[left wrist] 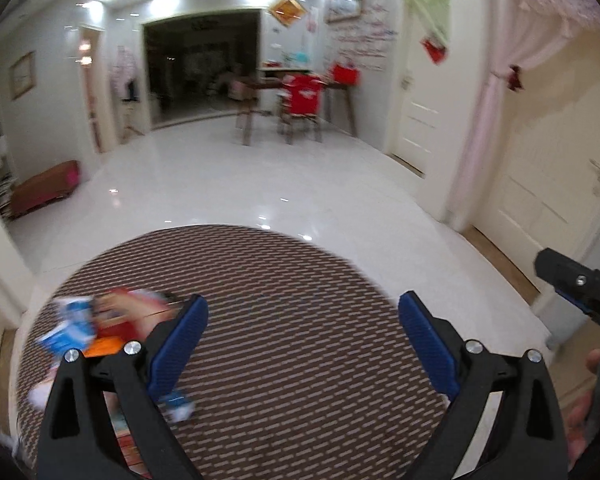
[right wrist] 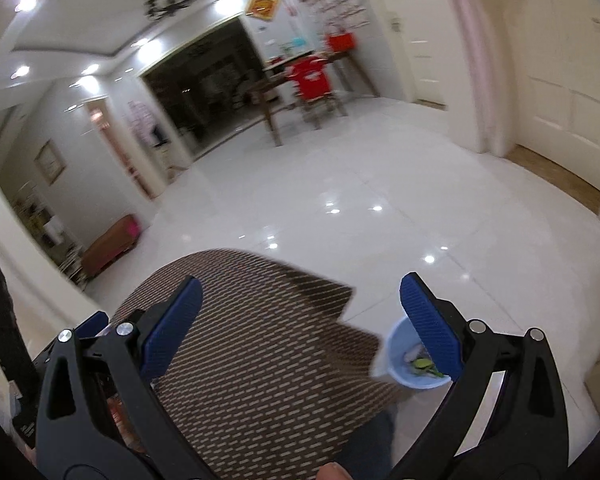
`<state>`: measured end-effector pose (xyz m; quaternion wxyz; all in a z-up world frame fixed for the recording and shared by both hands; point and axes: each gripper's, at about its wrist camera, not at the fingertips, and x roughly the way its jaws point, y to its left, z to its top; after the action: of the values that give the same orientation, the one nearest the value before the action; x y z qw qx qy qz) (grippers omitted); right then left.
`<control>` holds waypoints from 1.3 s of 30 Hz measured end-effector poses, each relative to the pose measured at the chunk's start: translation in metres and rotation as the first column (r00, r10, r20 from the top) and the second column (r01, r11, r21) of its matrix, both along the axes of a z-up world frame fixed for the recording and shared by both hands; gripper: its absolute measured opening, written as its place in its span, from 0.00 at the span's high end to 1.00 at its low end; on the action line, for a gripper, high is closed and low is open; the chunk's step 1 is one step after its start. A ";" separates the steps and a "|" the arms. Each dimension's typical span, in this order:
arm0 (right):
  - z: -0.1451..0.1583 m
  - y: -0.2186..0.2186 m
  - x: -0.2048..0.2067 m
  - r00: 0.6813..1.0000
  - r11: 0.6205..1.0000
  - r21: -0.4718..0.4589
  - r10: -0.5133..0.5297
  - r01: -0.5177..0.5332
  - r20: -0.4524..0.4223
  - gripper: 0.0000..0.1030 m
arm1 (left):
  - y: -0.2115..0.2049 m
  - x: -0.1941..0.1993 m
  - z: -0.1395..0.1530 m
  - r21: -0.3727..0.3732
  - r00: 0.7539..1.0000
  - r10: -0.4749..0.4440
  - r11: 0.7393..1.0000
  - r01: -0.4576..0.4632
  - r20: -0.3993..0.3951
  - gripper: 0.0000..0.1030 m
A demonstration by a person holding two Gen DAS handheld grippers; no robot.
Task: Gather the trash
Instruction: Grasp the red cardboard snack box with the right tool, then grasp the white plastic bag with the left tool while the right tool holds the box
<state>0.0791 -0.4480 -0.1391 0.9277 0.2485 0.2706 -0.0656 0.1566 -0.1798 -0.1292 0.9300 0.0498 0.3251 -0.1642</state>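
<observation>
My left gripper (left wrist: 303,312) is open and empty over a round table with a brown woven cover (left wrist: 284,304). Blurred trash lies on the table's left side: a blue and white wrapper (left wrist: 70,328), red and orange packets (left wrist: 118,322), and a small blue and white scrap (left wrist: 178,402) by the left finger. My right gripper (right wrist: 300,296) is open and empty above the table's right edge (right wrist: 260,352). A light blue bin (right wrist: 402,356) with green and white trash inside stands on the floor below, partly behind the right finger. The right gripper also shows in the left wrist view (left wrist: 572,284).
Glossy white tile floor (right wrist: 340,184) stretches beyond the table. A wooden dining table and a chair with a red cover (left wrist: 302,98) stand far back. A brown bench (left wrist: 44,190) sits at the left wall. White doors (left wrist: 548,184) line the right.
</observation>
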 end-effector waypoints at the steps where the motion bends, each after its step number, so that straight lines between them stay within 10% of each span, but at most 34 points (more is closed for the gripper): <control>1: 0.000 0.011 0.002 1.000 1.000 -0.004 0.022 -0.022 0.000 0.06 | 0.014 -0.004 0.002 0.002 1.000 0.026 1.000 -0.026 0.009 0.09; 12: -0.031 0.128 0.035 0.939 0.943 0.016 0.332 -0.332 -0.087 0.06 | 0.149 -0.040 -0.014 0.049 0.958 0.285 0.957 -0.287 0.031 0.09; 25: -0.108 0.254 0.049 0.719 0.755 0.117 0.651 -0.645 -0.242 0.06 | 0.238 -0.070 -0.065 0.137 0.892 0.449 0.888 -0.438 -0.053 0.09; 27: -0.114 0.269 0.053 0.692 0.729 0.112 0.679 -0.676 -0.247 0.19 | 0.238 -0.068 -0.066 0.138 0.895 0.444 0.891 -0.433 -0.056 0.09; 29: -0.120 0.281 0.057 0.671 0.711 0.112 0.695 -0.694 -0.259 0.76 | 0.240 -0.066 -0.069 0.136 0.898 0.436 0.894 -0.426 -0.060 0.09; 33: -0.123 0.283 0.060 0.658 0.695 0.153 0.716 -0.702 -0.233 0.90 | 0.228 -0.056 -0.069 0.146 0.911 0.407 0.907 -0.395 -0.064 0.09; 39: -0.108 0.231 0.047 0.721 0.751 0.159 0.660 -0.641 -0.210 0.91 | 0.209 -0.035 -0.073 0.165 0.937 0.342 0.930 -0.328 -0.066 0.09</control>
<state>0.1256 -0.2172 -0.2466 0.8391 0.1621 0.4589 0.2430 0.1212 0.0296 -0.2017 0.9216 0.0562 0.3835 0.0198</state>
